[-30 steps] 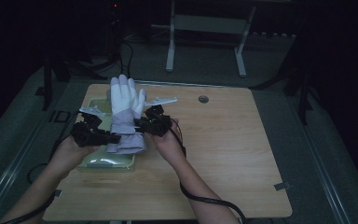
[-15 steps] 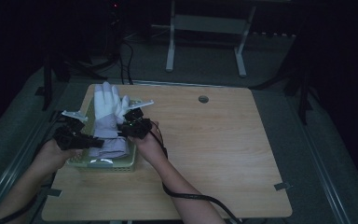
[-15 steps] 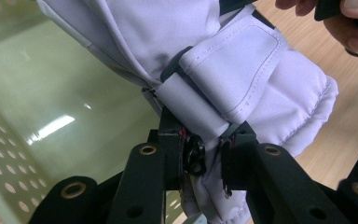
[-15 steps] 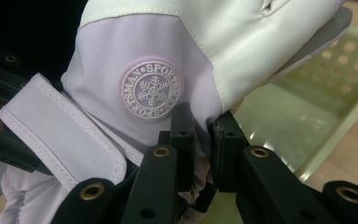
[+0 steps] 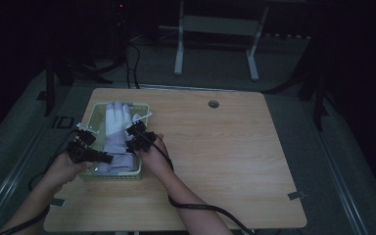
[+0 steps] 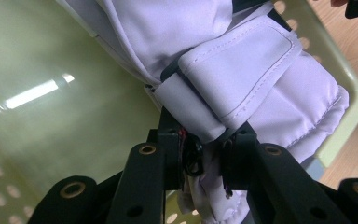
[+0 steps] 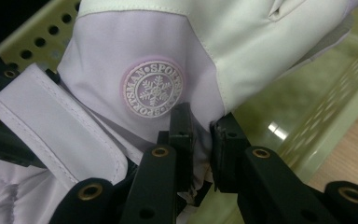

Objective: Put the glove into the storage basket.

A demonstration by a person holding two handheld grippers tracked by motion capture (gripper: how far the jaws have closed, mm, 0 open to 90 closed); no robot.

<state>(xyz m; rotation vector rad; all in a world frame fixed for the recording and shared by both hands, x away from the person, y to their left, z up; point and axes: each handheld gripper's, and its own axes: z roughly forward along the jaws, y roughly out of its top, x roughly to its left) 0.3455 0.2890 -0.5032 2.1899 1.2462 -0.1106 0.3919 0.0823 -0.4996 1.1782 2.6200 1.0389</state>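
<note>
A pale lilac-and-white glove (image 5: 116, 134) lies in a green basket (image 5: 94, 113) at the left side of the wooden table (image 5: 225, 156), its white finger end pointing away from the person and its lilac cuff at the near end of the basket. Left gripper (image 5: 87, 152) reaches in from the basket's left; in the left gripper view its fingers (image 6: 170, 140) are closed down on the cuff strap (image 6: 233, 79), fabric bunched between them. Right gripper (image 5: 136, 139) comes in from the basket's right; in the right gripper view its fingers (image 7: 181, 128) pinch a fold of the glove's lilac back, just under a round snowflake badge (image 7: 154, 87), with only a narrow gap holding cloth. Basket's perforated wall (image 7: 37, 39) and smooth floor (image 6: 51, 102) show around the glove. A cable (image 5: 196, 208) trails from the right gripper across the table toward the near edge.
</note>
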